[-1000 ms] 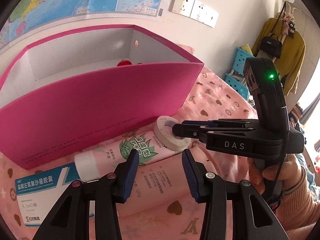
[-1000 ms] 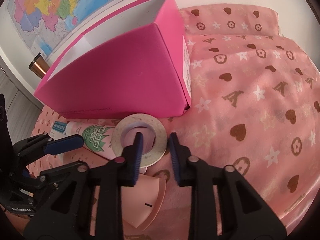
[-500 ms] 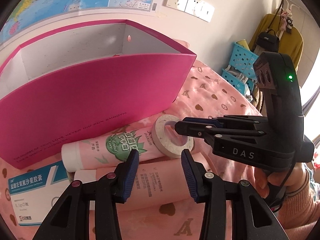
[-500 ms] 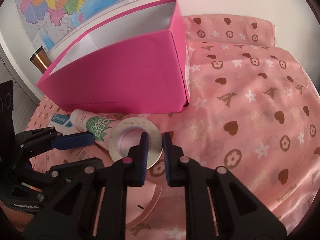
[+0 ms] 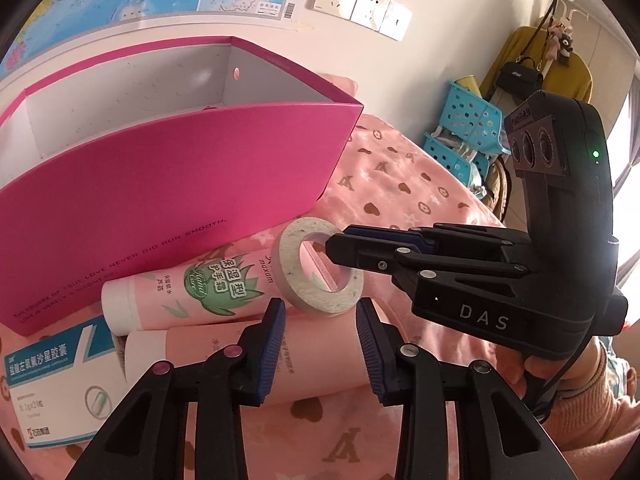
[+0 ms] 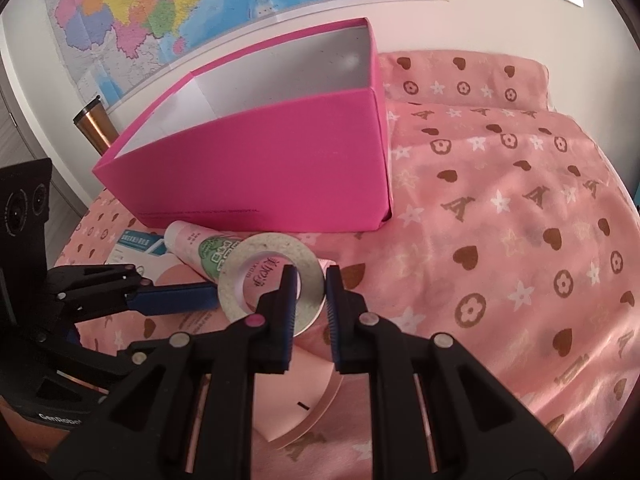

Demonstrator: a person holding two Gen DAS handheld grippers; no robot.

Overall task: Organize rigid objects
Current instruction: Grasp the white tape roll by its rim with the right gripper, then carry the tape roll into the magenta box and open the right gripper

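White tape roll (image 6: 272,280) now lifted, tilted.

The pink box (image 6: 256,168) is standing open-topped at the far side, its near wall blocking level approach. Tubes (image 5: 188,292) are crowding its near left foot, while the patterned cloth (image 6: 500,240) is lying bare on the right.

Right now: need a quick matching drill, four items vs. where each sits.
Items:
1. tape roll
2. pink box
3. medicine carton
4. green-leaf tube

Places:
A. flat on the bedspread at the left, beside the tube caps
B. clamped by its rim in the right gripper
C. standing open at the back, below the map
D. lying along the box's front wall

Pairs: 1-B, 2-C, 3-A, 4-D
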